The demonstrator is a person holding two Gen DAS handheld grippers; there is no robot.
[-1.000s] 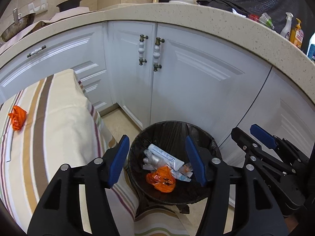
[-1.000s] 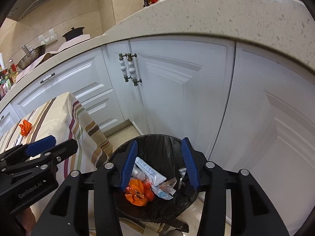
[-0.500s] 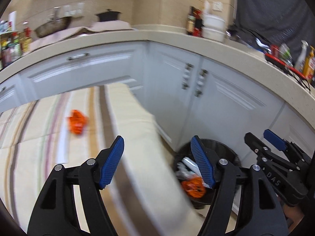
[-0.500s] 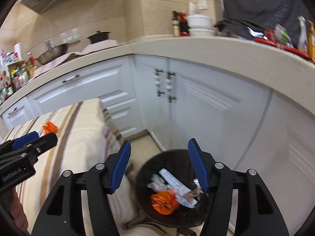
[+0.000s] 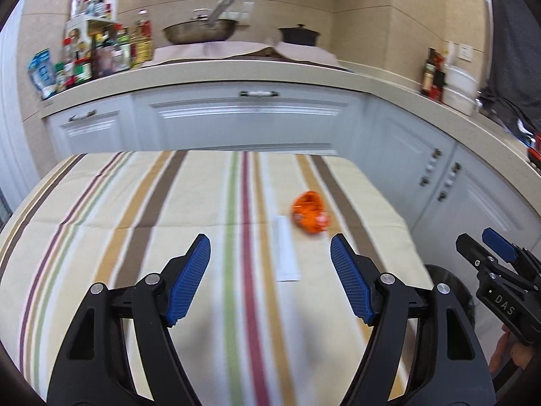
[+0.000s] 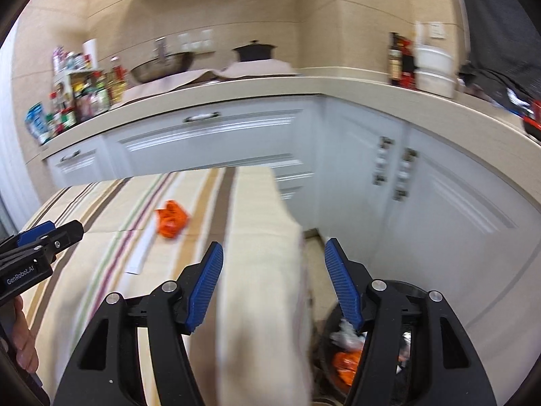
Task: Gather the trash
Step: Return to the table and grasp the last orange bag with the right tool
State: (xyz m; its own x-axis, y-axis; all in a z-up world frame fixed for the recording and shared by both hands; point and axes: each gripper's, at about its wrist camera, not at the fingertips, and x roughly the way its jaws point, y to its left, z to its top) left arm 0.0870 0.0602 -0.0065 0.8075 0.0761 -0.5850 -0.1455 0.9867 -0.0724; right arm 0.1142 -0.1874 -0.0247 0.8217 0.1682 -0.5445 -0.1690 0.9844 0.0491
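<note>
A crumpled orange wrapper (image 5: pixel 309 212) lies on the striped tablecloth (image 5: pixel 135 223), with a white paper strip (image 5: pixel 286 253) just left of it. My left gripper (image 5: pixel 270 279) is open and empty, above the table a little short of both. Both show in the right wrist view too: the wrapper (image 6: pixel 170 218) and the strip (image 6: pixel 140 253). My right gripper (image 6: pixel 274 287) is open and empty over the table's right edge. The black bin (image 6: pixel 402 291) stands on the floor below it, holding an orange wrapper (image 6: pixel 345 365) and crumpled white trash (image 6: pixel 346 333).
White cabinets (image 5: pixel 250 118) and a curved counter (image 5: pixel 405 101) run behind and to the right of the table. Bottles (image 5: pixel 101 54), a wok (image 5: pixel 199 32) and a black pot (image 5: pixel 299 35) sit on the counter. The table edge (image 6: pixel 290 233) drops to the floor beside the bin.
Both grippers have swung up and left from over the bin toward the table. The orange wrapper on the cloth now lies ahead of the left gripper. Both stay open.
</note>
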